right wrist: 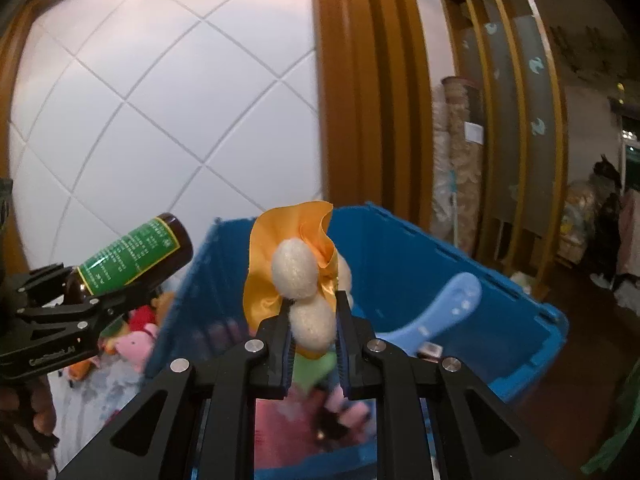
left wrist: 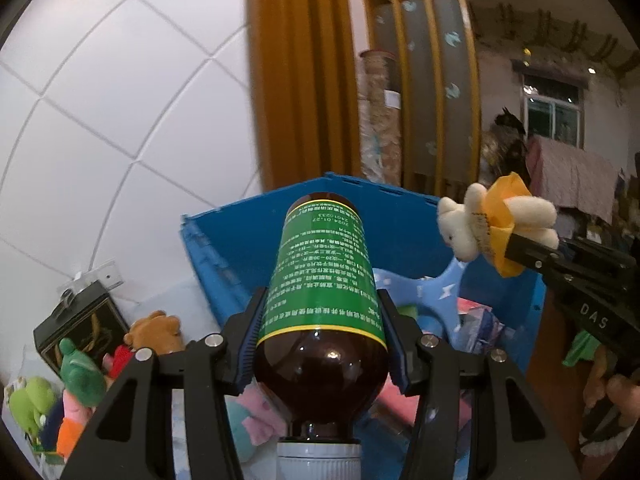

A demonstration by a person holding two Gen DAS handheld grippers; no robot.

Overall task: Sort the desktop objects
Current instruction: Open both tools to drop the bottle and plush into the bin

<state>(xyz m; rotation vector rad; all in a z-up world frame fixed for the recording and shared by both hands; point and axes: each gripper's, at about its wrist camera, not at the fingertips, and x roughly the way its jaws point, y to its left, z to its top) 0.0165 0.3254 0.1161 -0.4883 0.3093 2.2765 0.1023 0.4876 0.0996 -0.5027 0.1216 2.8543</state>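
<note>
My left gripper (left wrist: 320, 340) is shut on a brown bottle (left wrist: 324, 296) with a green label, held base-forward over the near edge of a blue crate (left wrist: 224, 248). It also shows at the left of the right wrist view (right wrist: 136, 256). My right gripper (right wrist: 312, 320) is shut on a small white plush toy (right wrist: 304, 300) in an orange dress, held above the blue crate (right wrist: 440, 260). In the left wrist view the plush toy (left wrist: 492, 220) hangs at the right, over the crate's far right side.
The crate holds a light blue plastic piece (right wrist: 440, 308), pink items and other toys. Left of the crate lie several plush toys (left wrist: 76, 364), a brown bear (left wrist: 156, 330) and a dark box (left wrist: 76, 320). A white tiled wall and a wooden door frame (left wrist: 300, 68) stand behind.
</note>
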